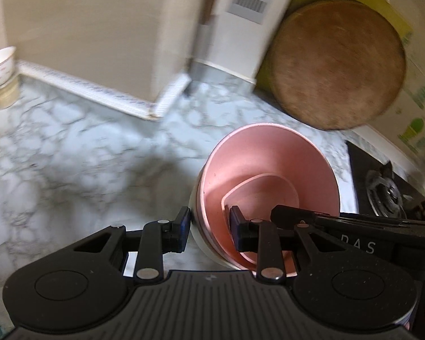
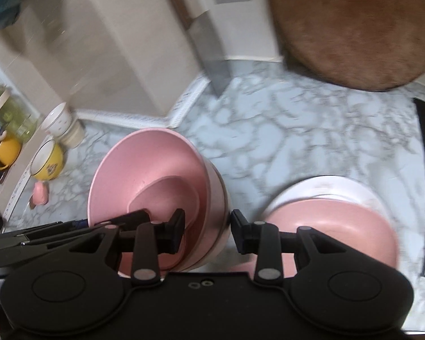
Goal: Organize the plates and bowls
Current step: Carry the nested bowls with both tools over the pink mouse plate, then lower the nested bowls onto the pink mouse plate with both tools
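Both my left tool (image 1: 209,226) and right tool (image 2: 206,231) clamp the nested pink plastic bowls (image 2: 155,181); the pink plates (image 2: 334,226) are stacked already, the cups remain on the marble table (image 2: 269,130).

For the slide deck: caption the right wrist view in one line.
Both grippers clamp opposite rims of a stack of pink bowls above the marble counter, beside a pink plate.

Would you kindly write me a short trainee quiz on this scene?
1. True or false: the left claw and the right claw both grip the bowls.
2. What lies on the white plate? A) pink plate B) fork C) spoon
3. Fill in: the worktop is patterned like ____.
Key: 1 true; 2 A; 3 marble.
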